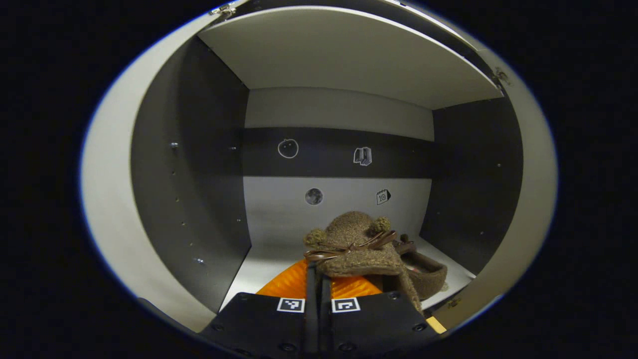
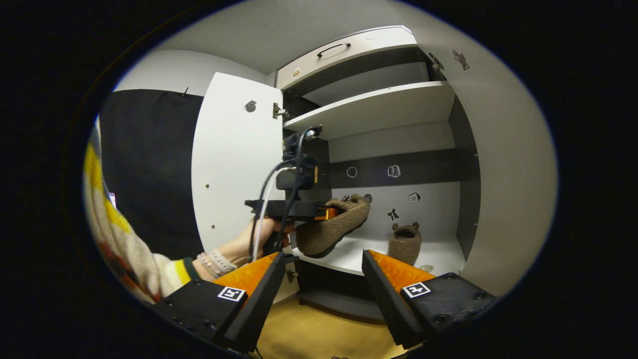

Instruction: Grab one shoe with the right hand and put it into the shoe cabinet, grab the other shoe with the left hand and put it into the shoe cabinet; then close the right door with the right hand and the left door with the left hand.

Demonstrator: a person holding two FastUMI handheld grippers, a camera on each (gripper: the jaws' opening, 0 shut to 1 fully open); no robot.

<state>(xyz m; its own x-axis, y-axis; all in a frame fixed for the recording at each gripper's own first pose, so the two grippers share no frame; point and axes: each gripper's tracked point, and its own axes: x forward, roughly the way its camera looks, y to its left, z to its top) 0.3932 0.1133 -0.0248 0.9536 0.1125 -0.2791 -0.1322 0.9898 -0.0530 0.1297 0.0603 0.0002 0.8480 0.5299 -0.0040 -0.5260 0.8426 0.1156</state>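
Now | left gripper (image 1: 319, 279) clenched on second shoe (image 1: 356, 249) above cabinet shelf (image 2: 438, 254) | right gripper (image 2: 321, 279) released, outside | first shoe (image 2: 404, 243) shelved | risk: lowering could bump it.

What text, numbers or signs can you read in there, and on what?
"10": calendar sticker on the cabinet's back wall.
Other stickers there, such as the round face and the book, are pictures without words.
Square markers on the grippers: patterns, no words.
Nothing else is readable.
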